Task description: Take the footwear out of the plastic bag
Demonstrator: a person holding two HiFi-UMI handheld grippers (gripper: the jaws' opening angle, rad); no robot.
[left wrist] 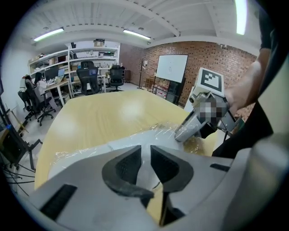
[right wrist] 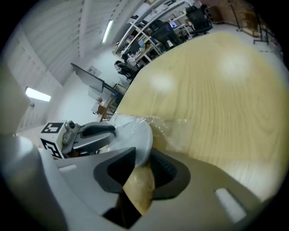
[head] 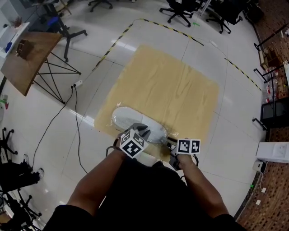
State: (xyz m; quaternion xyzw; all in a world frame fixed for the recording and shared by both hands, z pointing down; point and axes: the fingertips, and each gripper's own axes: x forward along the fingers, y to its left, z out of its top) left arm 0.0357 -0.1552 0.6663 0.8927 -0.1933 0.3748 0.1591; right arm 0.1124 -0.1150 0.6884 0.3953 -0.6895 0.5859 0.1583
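A white piece of footwear (head: 135,121) lies in a clear plastic bag (head: 116,118) at the near edge of a tan mat (head: 171,85) on the floor. My left gripper (head: 142,131) is over its near end. In the left gripper view the left gripper (left wrist: 145,159) has its jaws narrow, and the white bagged footwear (left wrist: 113,145) fills the gap. My right gripper (head: 170,147) is at the footwear's right end. In the right gripper view the right gripper (right wrist: 141,169) has the footwear's rounded edge (right wrist: 135,135) between spread jaws, with room on the left side.
A wooden table (head: 27,58) on folding legs stands at the far left, with a cable (head: 76,122) trailing across the tiles. Office chairs (head: 180,11) stand at the back, black racks (head: 273,90) and a white box (head: 273,151) at the right. Yellow-black tape (head: 113,45) marks the floor.
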